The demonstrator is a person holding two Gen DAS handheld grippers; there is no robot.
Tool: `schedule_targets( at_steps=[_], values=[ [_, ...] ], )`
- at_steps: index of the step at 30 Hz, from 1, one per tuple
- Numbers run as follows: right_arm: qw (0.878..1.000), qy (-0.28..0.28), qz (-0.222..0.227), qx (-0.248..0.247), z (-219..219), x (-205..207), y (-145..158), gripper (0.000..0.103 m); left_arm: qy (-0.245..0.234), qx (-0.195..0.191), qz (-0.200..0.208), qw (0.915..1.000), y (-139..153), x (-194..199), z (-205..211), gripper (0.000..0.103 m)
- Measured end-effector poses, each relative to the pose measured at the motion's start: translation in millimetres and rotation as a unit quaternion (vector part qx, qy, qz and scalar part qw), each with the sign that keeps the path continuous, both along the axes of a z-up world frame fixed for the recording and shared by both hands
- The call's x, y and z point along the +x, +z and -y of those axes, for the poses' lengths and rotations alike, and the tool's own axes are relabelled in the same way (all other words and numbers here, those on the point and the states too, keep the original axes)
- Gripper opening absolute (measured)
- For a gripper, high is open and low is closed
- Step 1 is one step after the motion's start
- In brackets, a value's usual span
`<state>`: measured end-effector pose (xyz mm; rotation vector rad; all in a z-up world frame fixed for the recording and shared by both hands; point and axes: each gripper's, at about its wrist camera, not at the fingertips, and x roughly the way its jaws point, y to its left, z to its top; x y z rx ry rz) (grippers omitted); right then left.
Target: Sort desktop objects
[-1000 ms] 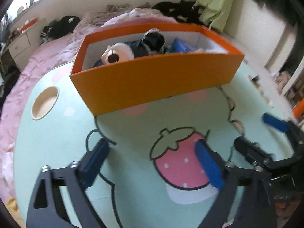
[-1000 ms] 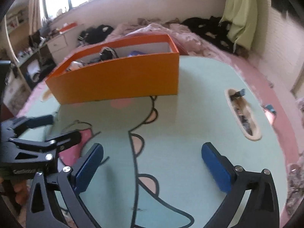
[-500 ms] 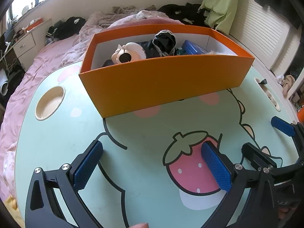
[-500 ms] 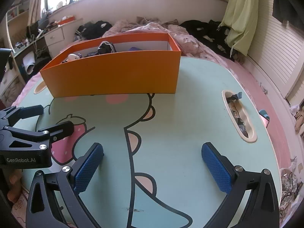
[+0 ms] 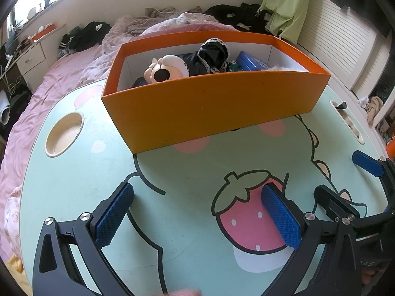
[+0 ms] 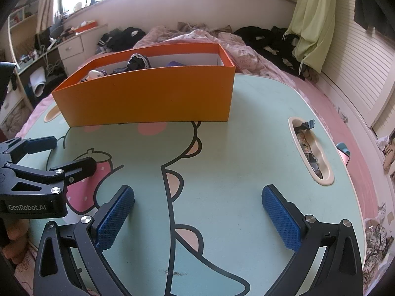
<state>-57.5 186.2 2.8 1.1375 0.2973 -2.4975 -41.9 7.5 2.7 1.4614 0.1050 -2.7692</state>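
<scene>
Orange cardboard box [image 5: 214,113] stands at the far side of the mint-green cartoon tabletop [image 5: 187,172], directly ahead of the left gripper [image 5: 197,212] and well apart from it. Left wrist view: the left gripper's jaws stand wide apart with nothing between them, over the printed strawberry [image 5: 249,212]. The box's long axis runs across the view, left to right. Inside it lie a cream plush head with a black patch [image 5: 165,70], a black lace-trimmed garment [image 5: 214,54], a blue flat case [image 5: 251,63] and something pale and furry at the right end; the items beneath are too hidden to name. A round cup recess [image 5: 64,135] at the table's left edge appears to hold nothing. The right gripper [image 5: 345,180] shows at the right margin, also spread.

Right wrist view: the right gripper [image 6: 197,212] is released and holds nothing, hovering over bare tabletop. The box [image 6: 148,98] lies ahead and to the left, so the left gripper [image 6: 54,155] is judged the nearer to it. An oblong recess [image 6: 318,172] at the table's right edge contains small dark and patterned oddments, not identifiable; it lies ahead-right of the right gripper, which is the nearer tool.

Assessment: no loose object remains on the open tabletop in either view. Sorting appears largely complete; only the recess contents might still call for a reach.
</scene>
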Motion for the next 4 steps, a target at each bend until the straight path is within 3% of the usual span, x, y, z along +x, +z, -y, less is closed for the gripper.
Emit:
schedule_targets(
  at_steps=[4],
  values=[
    [1.0, 0.0, 0.0, 0.0, -0.1, -0.1, -0.2, 0.103, 0.001, 0.0, 0.0, 1.0, 0.2, -0.4, -0.3, 0.103]
  ],
)
